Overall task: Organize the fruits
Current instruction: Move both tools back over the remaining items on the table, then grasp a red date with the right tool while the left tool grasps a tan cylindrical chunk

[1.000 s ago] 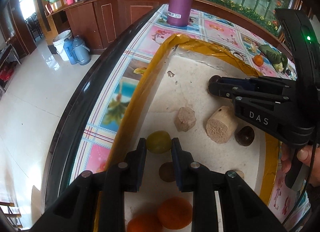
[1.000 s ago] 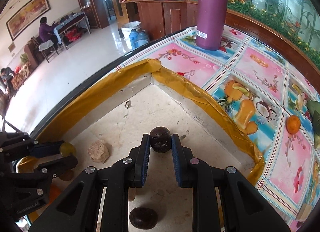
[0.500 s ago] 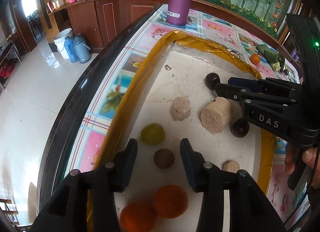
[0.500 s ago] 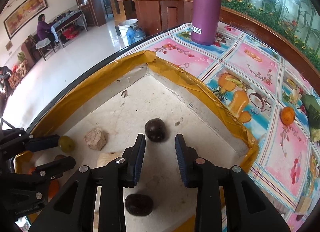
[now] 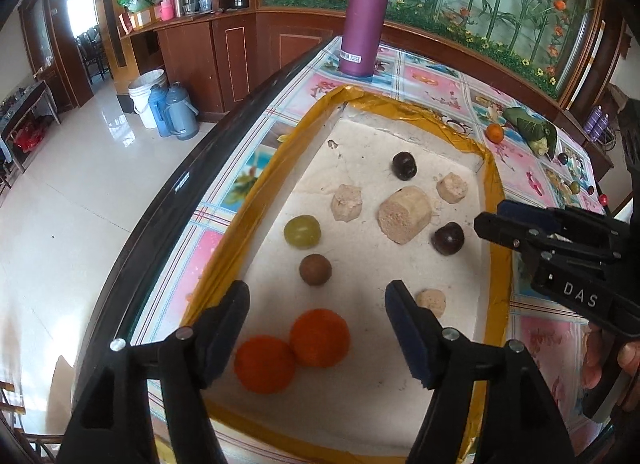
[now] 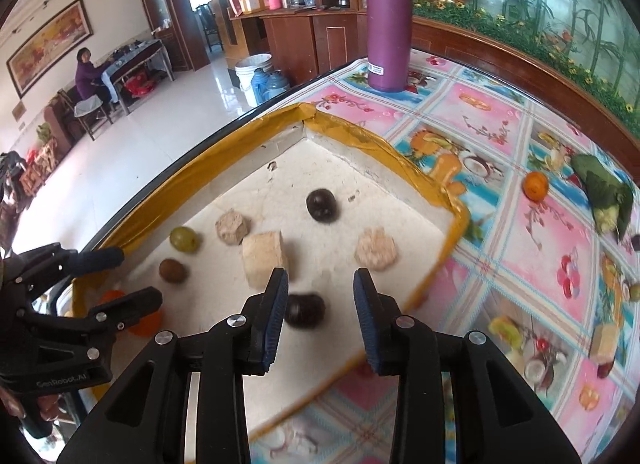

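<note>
- The fruits are lying loose on the pale floor of a shallow tray (image 5: 494, 192) edged in yellow tape: a green grape (image 5: 302, 230) and a brown round fruit (image 5: 315, 269) near the left rim, two oranges (image 5: 319, 337) touching each other at the near end, one dark plum (image 5: 404, 164) toward the far corner and a second dark plum (image 5: 448, 238) near the right rim.
- Pale tan chunks (image 5: 405, 214) are sitting among them, the largest between the two plums.
- The left gripper (image 5: 318, 328) is hovering over the near end of the tray with its jaws spread wide and nothing between them; the oranges are showing in the gap below.
- The right gripper (image 6: 321, 306) is also standing wide apart and holding nothing, over the tray's right rim, with the second plum just beside its left pad.
- White letters reading "DAS" are showing on the right gripper's side in the left view; "GenRobot.AI" is reading faintly on the left gripper in the right view.
- A purple bottle (image 6: 388, 20) with a small white label, too small to read, is standing upright beyond the tray's far corner.
- The tray is resting near the edge of a counter (image 6: 520, 232) covered in a pink-and-blue fruit-print cloth; a small orange (image 6: 535, 185) and a green leafy bundle (image 6: 604, 192) are lying well apart on the cloth.
- A glossy white tiled floor (image 5: 60, 204) is stretching away left of the counter's dark rounded edge.
</note>
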`<state>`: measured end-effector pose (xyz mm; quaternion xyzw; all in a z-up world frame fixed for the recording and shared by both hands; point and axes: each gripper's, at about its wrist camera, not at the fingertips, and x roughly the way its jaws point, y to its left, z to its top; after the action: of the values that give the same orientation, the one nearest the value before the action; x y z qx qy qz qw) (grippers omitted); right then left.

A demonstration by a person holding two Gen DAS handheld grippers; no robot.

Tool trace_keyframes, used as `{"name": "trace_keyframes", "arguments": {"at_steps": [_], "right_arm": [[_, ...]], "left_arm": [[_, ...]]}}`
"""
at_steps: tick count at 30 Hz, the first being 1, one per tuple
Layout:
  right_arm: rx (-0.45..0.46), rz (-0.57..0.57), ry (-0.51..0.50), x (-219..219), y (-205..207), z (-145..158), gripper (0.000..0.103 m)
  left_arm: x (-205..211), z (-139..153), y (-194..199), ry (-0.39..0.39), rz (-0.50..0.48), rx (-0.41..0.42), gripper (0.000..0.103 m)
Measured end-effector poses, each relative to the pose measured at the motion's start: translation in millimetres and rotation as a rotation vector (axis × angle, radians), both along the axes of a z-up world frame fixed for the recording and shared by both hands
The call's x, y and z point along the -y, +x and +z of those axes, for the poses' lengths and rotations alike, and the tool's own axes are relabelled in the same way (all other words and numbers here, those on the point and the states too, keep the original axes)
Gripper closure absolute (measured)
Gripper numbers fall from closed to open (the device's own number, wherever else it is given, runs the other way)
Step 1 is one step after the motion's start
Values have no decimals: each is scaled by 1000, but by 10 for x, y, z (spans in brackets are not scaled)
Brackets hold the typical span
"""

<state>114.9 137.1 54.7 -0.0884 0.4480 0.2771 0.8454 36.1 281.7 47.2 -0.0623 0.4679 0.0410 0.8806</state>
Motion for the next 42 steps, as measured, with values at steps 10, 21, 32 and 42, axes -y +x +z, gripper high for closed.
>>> {"name": "trace_keyframes", "arguments": {"at_steps": [10,21,32,42], "right_arm": [[33,-84,-2,695,-521,45,48],[5,-196,1,1593,-953,-88,47],[-2,-379,29,2705,-1036,-97,47],[28,-309,69,3074,-289,-43,45]], "left_arm": [[507,117,-208,-5,-18,47,20],[1156,193,-339,-13,-71,60,19],[2020,140,-250,11,-204,23,18],[2408,25,-154,62,-250,-48,18]]}}
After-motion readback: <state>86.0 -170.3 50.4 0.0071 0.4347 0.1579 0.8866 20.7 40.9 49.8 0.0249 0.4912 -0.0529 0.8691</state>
